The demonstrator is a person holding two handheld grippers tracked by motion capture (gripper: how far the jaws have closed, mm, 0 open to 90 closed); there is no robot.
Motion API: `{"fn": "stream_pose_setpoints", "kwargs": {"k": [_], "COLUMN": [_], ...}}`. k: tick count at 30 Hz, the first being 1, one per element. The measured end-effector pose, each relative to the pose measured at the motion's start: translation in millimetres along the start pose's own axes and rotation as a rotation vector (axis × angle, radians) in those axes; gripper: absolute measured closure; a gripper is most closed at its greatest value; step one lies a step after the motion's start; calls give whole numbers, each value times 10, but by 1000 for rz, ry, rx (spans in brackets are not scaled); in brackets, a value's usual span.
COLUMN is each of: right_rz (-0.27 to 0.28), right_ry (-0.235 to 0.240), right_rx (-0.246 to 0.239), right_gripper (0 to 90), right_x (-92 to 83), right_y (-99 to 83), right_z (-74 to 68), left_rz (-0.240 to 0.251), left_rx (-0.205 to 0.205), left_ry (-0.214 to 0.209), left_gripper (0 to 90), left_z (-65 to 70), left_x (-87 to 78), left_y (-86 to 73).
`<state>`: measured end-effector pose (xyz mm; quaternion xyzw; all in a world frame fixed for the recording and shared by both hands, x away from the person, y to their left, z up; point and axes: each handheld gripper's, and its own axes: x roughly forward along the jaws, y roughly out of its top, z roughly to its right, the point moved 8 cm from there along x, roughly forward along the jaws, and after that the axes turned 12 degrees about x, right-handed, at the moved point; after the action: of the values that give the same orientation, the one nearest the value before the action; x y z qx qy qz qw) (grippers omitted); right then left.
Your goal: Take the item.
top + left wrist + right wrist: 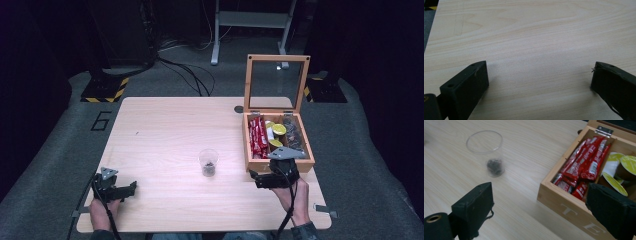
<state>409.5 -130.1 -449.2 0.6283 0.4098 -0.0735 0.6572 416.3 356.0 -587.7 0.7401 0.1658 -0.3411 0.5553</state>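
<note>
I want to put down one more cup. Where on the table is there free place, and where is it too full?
The table is bare over its whole left half, from the far edge down to the left gripper, and also behind the plastic cup. It is crowded at the right: the open wooden box sits there, with the right gripper right before it.
</note>
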Motion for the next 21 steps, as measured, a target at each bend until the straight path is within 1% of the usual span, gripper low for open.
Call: {"fn": "stream_pose_setpoints", "kwargs": {"k": [2,4,7,11,12,13,14,15,16,18,19,20,21], "right_rz": [2,9,11,8,8,6,2,0,-3,-5,-5,-11,-13], "right_ry": [-5,-29,-49,-68,-68,-73,-81,-88,-96,-113,-113,-128,-132], "right_rx": [0,25,39,78,78,85,102,119,121,139,139,156,165], "right_gripper": [72,71,72,70,70,69,69,68,68,68,68,68,68], "right_x": [-9,-45,-67,-78,-78,-74,-64,-59,-51,-31,-31,-3,7], "right_y": [-18,-100,-174,-317,-317,-354,-429,-470,-508,-586,-586,-678,-709], "right_z": [27,128,214,331,331,362,419,442,479,541,541,617,641], "left_rz": [0,-1,-1,-1,-1,-1,-1,-1,-2,-1,-1,-1,-1], "left_rx": [-1,-3,-2,-2,-2,-3,-3,-3,-3,-3,-3,-3,-3], "left_ry": [0,-1,-1,-1,-1,-1,-1,-1,-2,-1,-1,-1,-2], "left_gripper": [12,12,12,12,11,11,12,12,12,12,12,12,12], "left_z": [1,3,2,2,2,4,4,4,4,4,4,4,4], "left_x": [0,-1,0,-1,-1,-1,-1,-1,-1,-1,-1,-1,-1], "left_y": [0,-1,-1,-1,-1,-1,-1,-1,-2,-1,-1,-1,-1]}}
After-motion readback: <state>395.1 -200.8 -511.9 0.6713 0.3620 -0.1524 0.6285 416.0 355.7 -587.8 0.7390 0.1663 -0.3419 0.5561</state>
